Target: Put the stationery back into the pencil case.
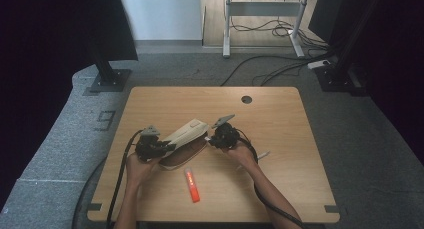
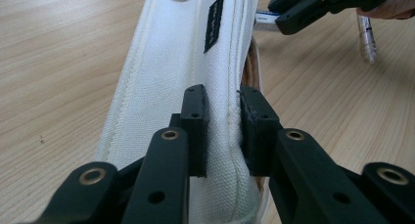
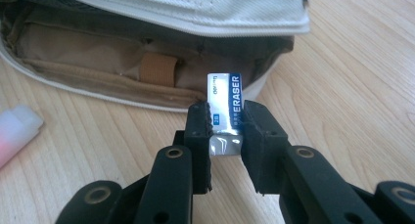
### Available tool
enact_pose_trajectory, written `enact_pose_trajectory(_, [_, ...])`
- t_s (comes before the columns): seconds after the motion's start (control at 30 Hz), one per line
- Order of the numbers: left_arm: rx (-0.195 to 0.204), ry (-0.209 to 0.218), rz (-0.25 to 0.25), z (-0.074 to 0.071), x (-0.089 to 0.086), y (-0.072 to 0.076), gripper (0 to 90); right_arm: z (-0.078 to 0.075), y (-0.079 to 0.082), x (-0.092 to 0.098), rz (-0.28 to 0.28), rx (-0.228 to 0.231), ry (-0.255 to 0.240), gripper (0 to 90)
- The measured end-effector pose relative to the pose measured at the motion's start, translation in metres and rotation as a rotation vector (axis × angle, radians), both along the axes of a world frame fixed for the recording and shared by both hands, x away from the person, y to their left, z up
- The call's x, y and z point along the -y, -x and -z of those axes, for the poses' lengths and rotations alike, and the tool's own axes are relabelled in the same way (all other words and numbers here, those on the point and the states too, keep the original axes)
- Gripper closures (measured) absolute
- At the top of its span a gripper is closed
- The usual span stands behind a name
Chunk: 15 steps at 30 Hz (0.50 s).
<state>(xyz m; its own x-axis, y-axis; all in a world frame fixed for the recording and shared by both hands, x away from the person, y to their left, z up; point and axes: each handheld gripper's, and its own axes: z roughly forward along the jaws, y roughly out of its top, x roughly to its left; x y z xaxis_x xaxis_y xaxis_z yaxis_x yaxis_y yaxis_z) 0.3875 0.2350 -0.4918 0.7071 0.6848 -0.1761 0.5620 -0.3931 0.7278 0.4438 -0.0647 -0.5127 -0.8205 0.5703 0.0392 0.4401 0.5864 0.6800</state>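
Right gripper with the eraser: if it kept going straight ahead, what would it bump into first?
Probably the open pencil case: the right gripper, shut on the eraser, points at its tan lining, near the elastic loop. Depth is hard to judge.

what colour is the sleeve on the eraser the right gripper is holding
Blue and white, with ERASER in white letters on the blue part of the eraser. The right gripper view shows it best.

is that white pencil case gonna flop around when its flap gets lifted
Probably floppy: the pencil case is stitched fabric, and its flap bends where the left gripper pinches it. Likely light too. The open mouth sags, so it may shift.
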Motion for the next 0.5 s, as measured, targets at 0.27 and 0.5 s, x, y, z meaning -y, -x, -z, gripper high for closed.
enact_pose_trajectory(0.27, [0.003,0.002,0.000,0.000,0.000,0.000,74.8,0.000,-0.004,-0.012,-0.004,0.004,0.002,72.0])
enact_pose_trajectory(0.5, [0.003,0.002,0.000,0.000,0.000,0.000,74.7,0.002,-0.007,-0.022,-0.013,0.008,0.015,71.9])
